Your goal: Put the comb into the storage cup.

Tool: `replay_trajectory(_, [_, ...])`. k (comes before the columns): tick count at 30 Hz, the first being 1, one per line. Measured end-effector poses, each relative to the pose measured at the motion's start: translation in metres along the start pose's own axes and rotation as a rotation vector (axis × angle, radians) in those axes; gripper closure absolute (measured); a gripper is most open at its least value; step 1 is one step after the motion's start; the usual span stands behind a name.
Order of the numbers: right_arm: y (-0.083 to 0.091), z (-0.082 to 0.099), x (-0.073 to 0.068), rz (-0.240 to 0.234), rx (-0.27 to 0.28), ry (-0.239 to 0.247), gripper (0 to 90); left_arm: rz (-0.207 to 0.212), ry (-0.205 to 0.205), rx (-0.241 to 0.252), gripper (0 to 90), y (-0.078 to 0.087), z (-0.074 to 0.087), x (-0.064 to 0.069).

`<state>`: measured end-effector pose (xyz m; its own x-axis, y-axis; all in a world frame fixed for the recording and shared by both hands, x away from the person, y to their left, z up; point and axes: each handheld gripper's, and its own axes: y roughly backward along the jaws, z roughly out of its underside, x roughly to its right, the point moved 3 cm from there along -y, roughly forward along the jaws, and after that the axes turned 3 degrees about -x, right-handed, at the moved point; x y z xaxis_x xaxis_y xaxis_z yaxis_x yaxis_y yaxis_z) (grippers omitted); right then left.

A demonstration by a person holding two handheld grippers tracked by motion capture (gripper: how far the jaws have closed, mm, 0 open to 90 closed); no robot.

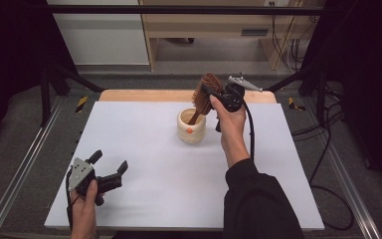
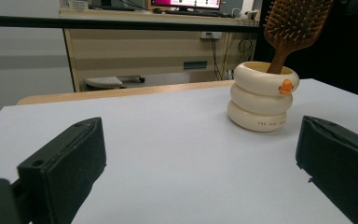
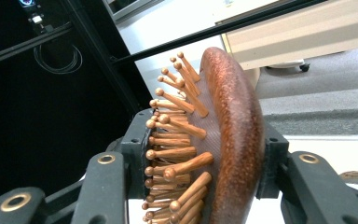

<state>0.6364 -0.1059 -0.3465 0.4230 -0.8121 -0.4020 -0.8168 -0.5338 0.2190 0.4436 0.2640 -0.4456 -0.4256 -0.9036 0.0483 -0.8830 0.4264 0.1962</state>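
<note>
Left gripper: we rest it low at the near left corner of the table, jaws spread wide with nothing between them. In the left gripper view only bare white tabletop lies between the two black pads. We judge it parked here to stay clear of the work while keeping the cup in sight.

Cup: cream, ringed, with a small orange mark on its side; it stands upright toward the far middle of the table, well apart from the left gripper.

Hairbrush: wooden paddle type. Its handle goes down into the cup's mouth and its head tilts up toward the far right; whether the tip touches the bottom we cannot tell.

Right gripper: clamped across the brush head, one jaw on the bristle side, the other on the smooth back. We grip the head, we judge, so the handle end is free to enter the cup.
</note>
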Motion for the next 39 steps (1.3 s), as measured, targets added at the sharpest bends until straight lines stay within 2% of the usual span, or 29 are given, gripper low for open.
replay_trajectory(39, [-0.008, 0.013, 0.004, -0.021, -0.021, -0.039, 50.9, 0.005, -0.002, -0.001, 1.9, 0.000, 0.000, 0.001])
